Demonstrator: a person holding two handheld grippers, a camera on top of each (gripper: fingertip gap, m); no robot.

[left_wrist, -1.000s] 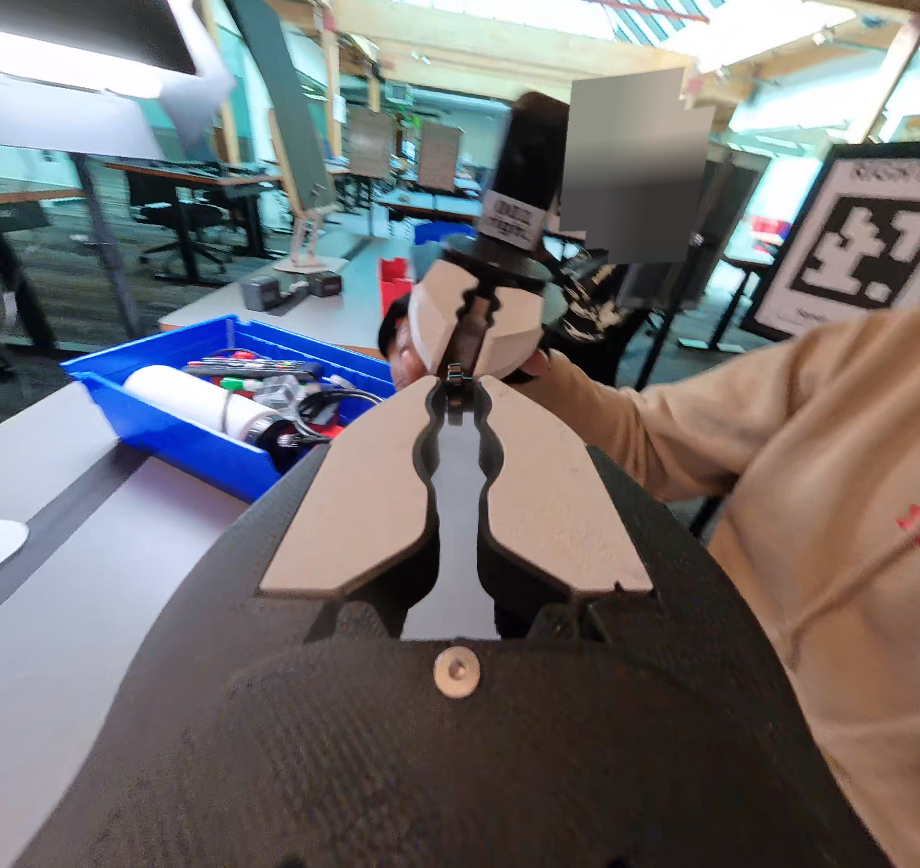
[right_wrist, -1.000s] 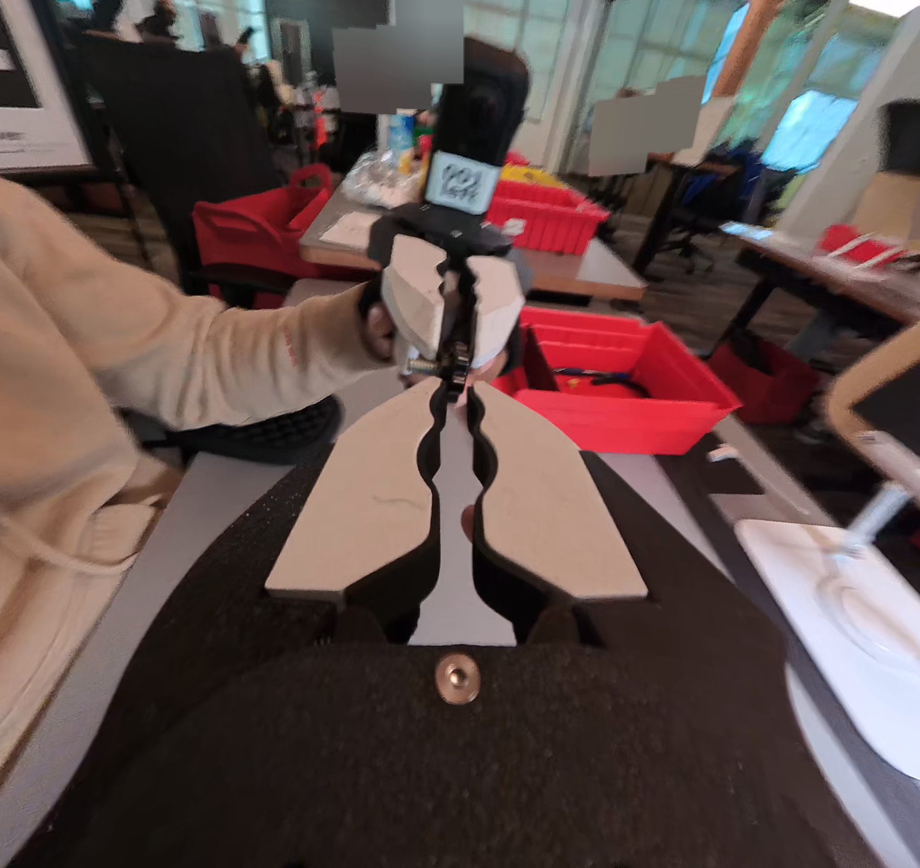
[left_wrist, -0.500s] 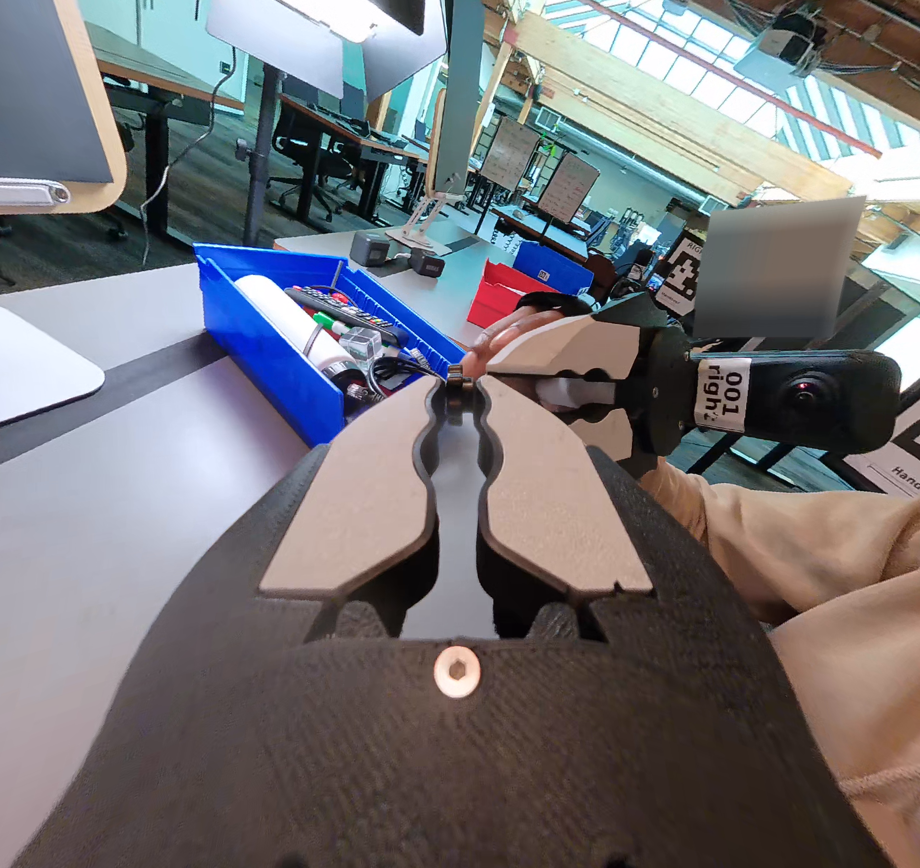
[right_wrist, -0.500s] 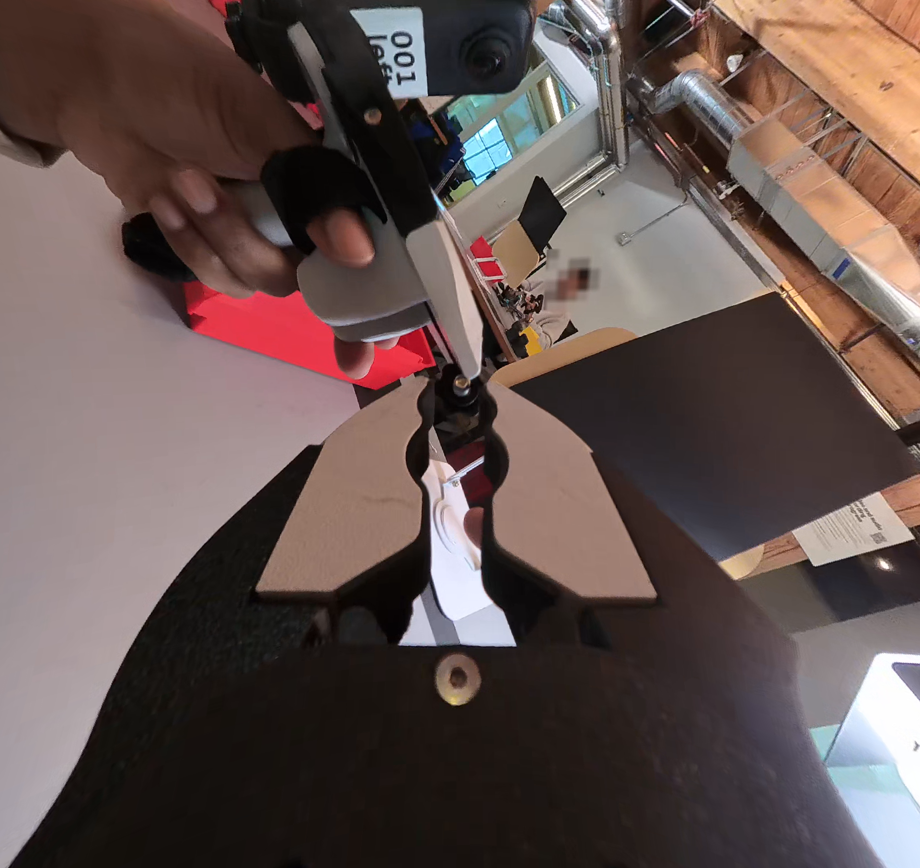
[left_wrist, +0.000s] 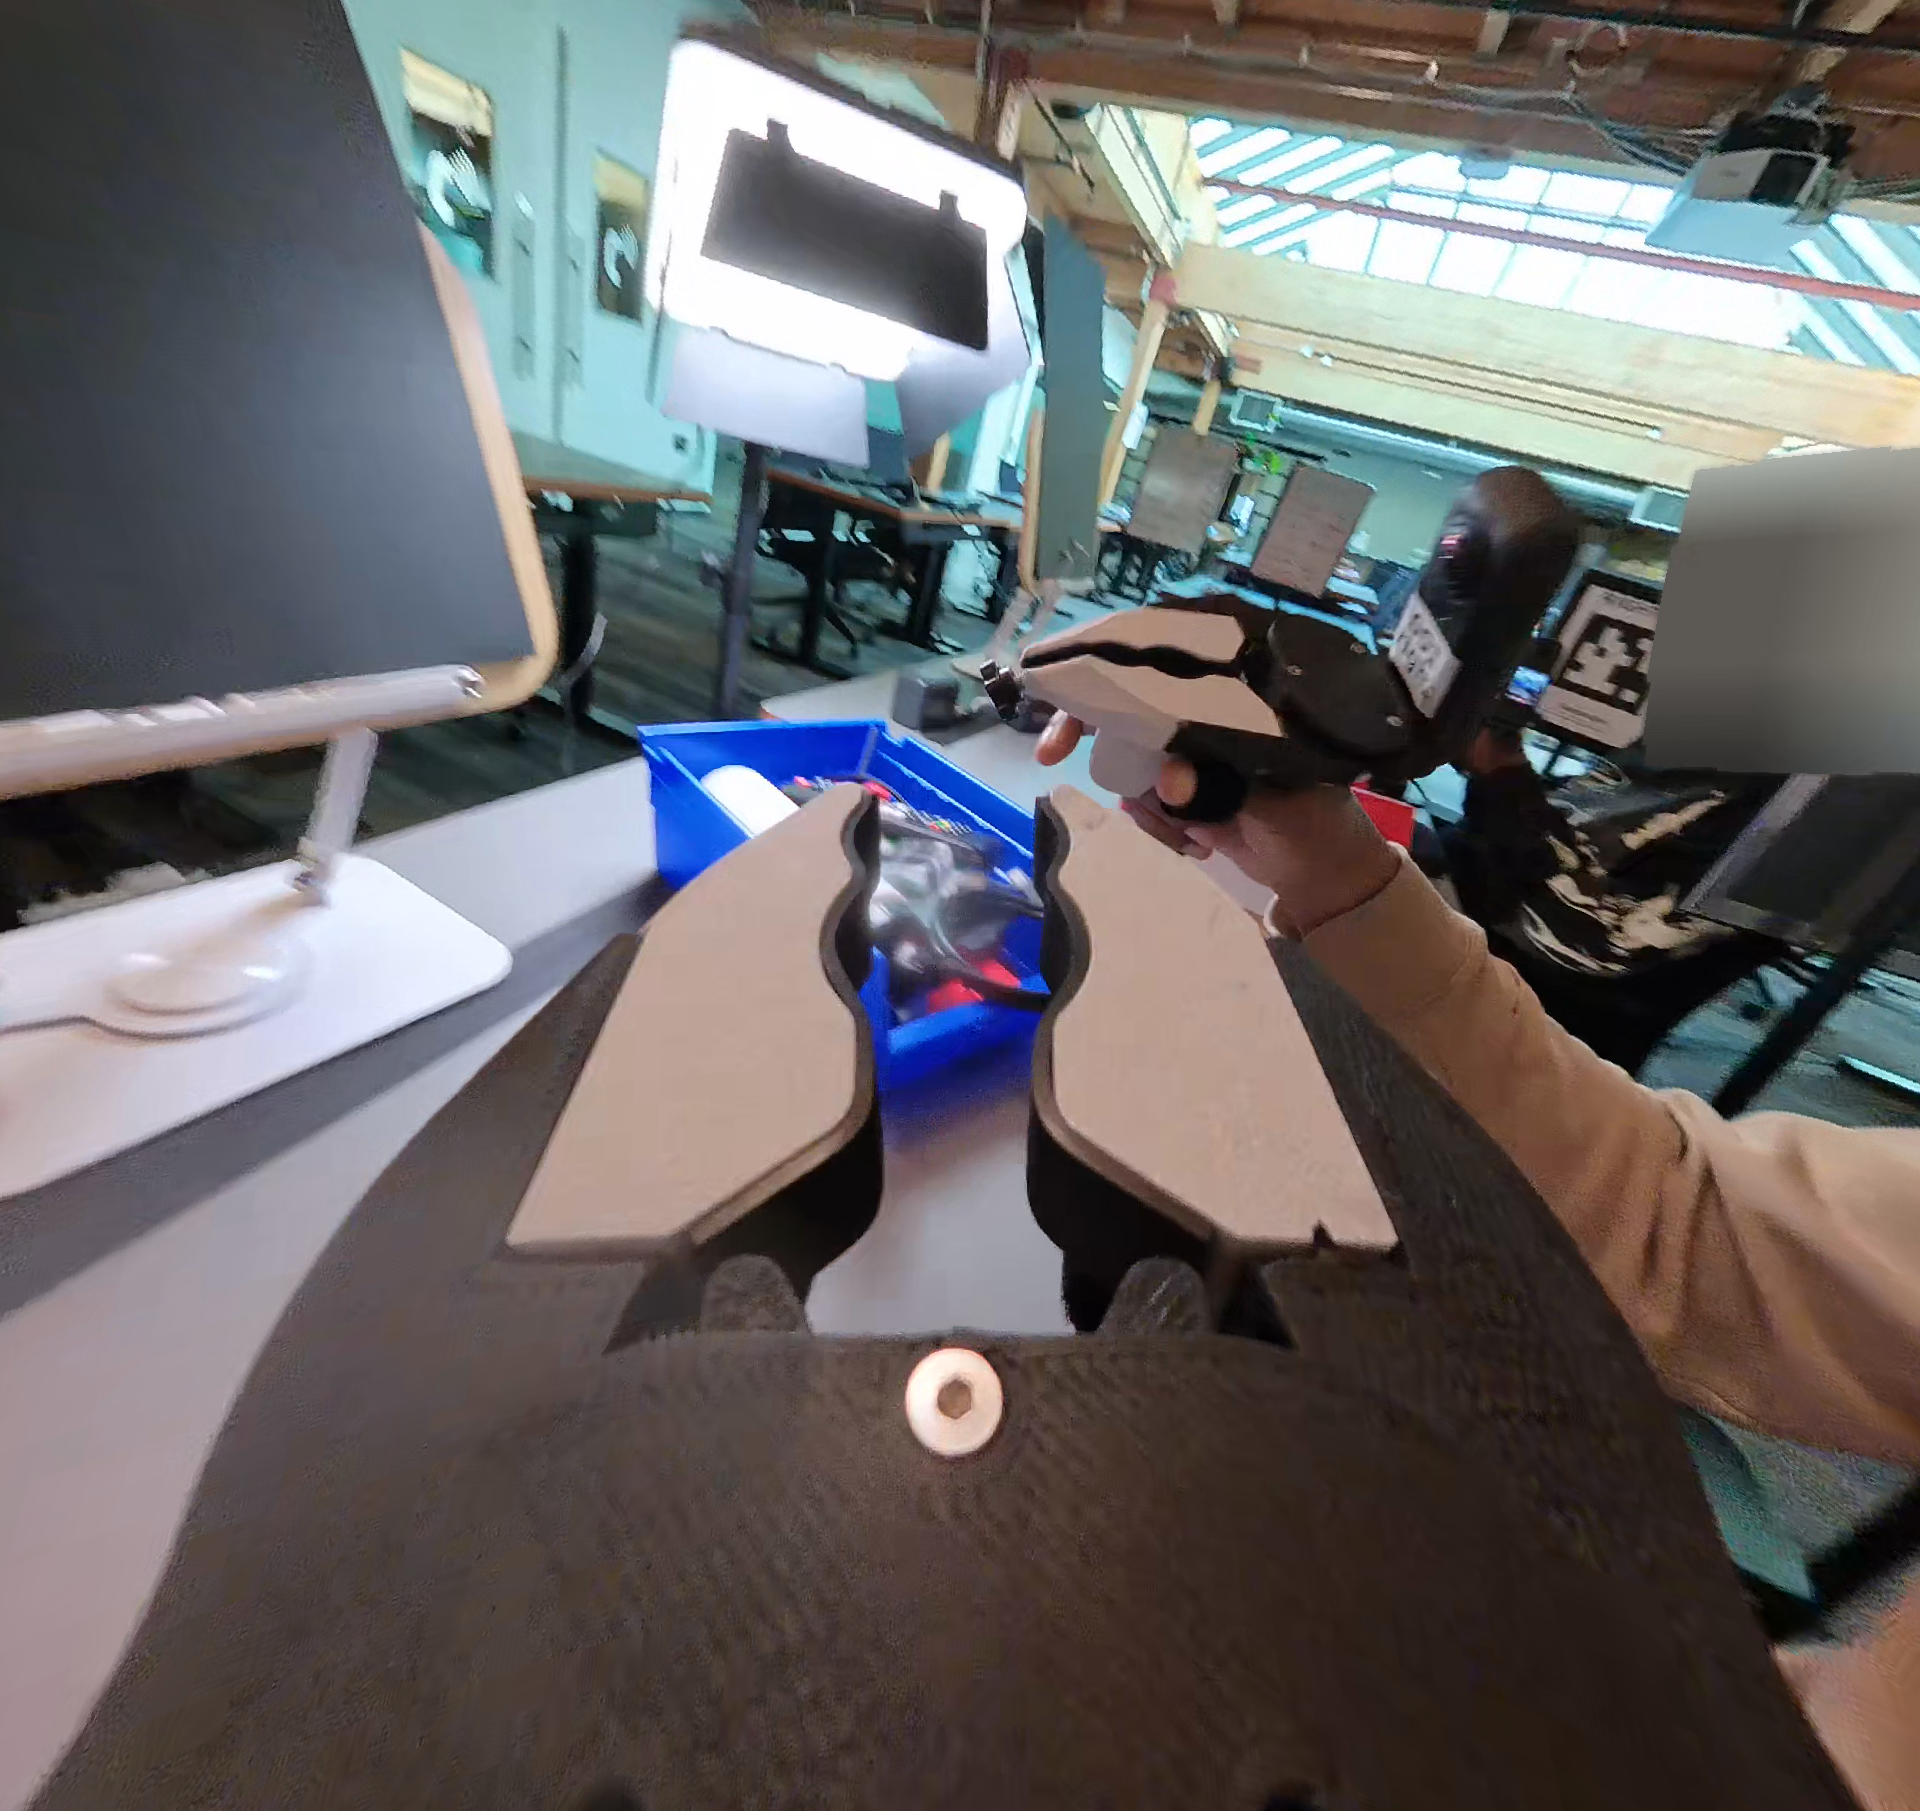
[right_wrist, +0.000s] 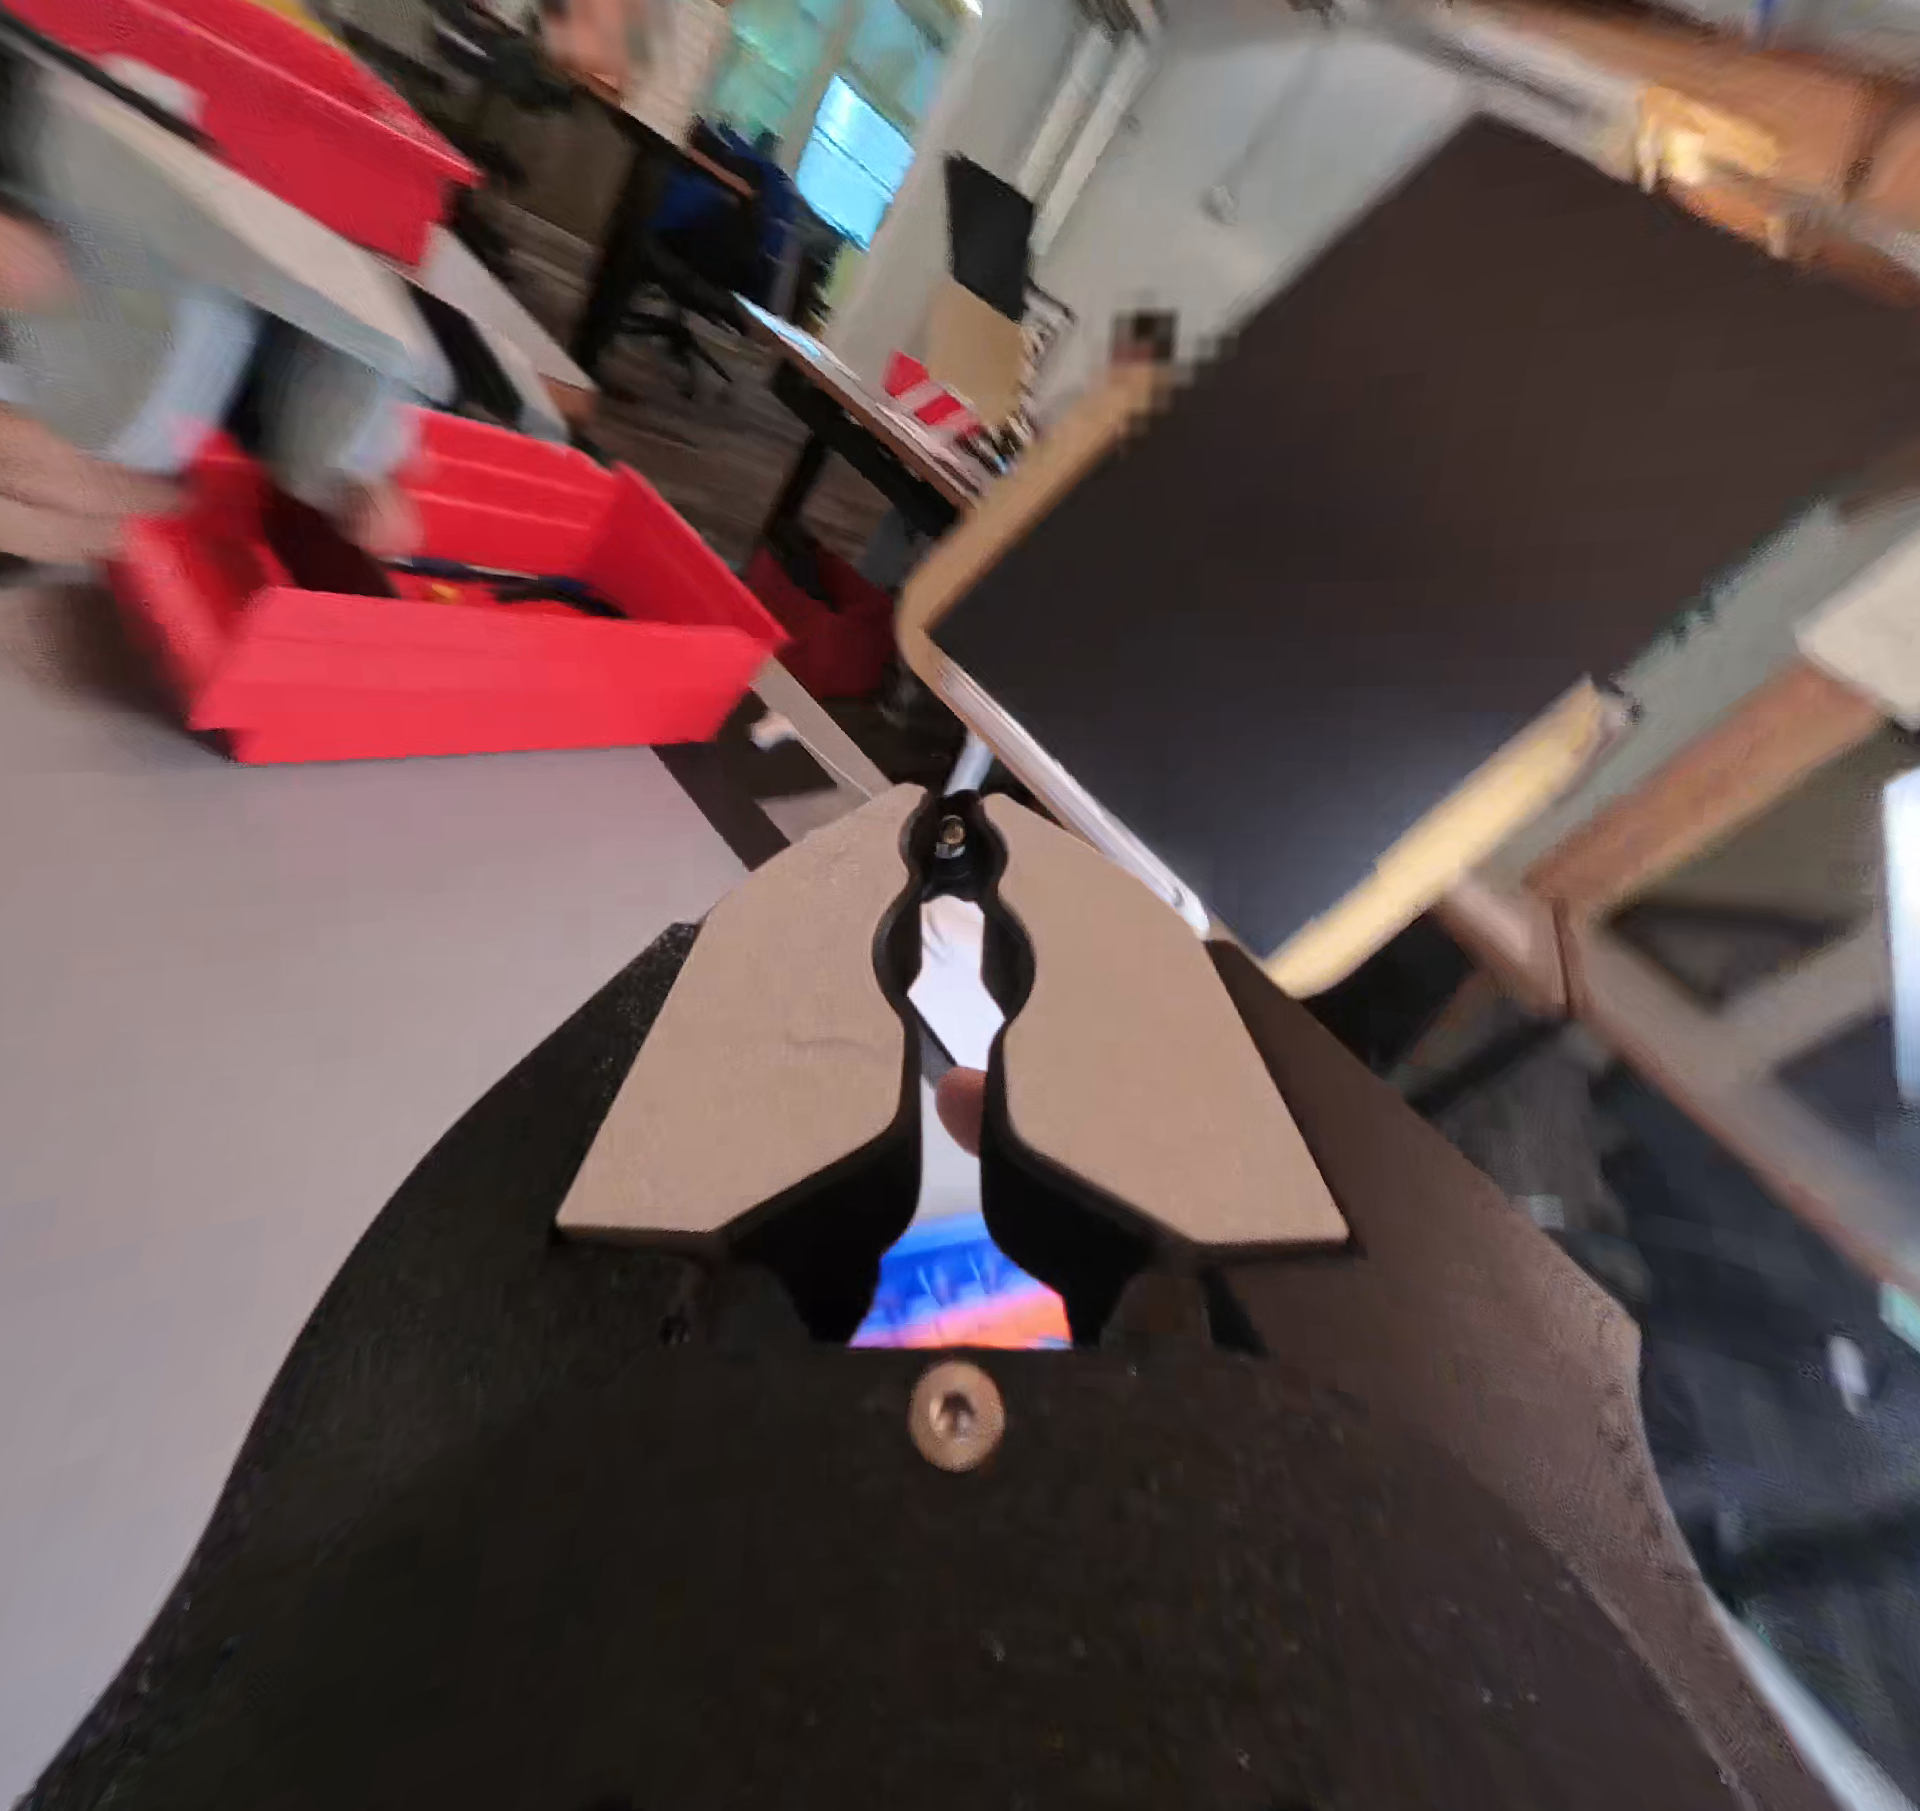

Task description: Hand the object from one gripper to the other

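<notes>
Handoff looks complete on my end. Left gripper (left_wrist: 945, 811) now has its fingers spread wide with nothing between them; half a second ago it was pinched on the small black knobbed object together with the right one. Right gripper (right_wrist: 954, 805) is clamped on that object (right_wrist: 948, 831), which sits at the very tips, at 12 o'clock in the right wrist view. From the left wrist view I see the right gripper at 2 o'clock, clear of my left fingers, and the object (left_wrist: 1000, 693) pokes out of its tip. So the two tools have separated since the last frame and the part went with the right.

Beyond the left fingers, at 12 o'clock, sits the blue bin (left_wrist: 727, 805) of clutter on the grey table (left_wrist: 156, 1398). Monitor stand (left_wrist: 208, 961) is at 9 o'clock. Right view is motion-blurred: red bin (right_wrist: 468, 665) at 10 o'clock, dark monitor (right_wrist: 1455, 566) at 2 o'clock.

My read: grip is only on the tips, so a fast swing could shake it loose.
</notes>
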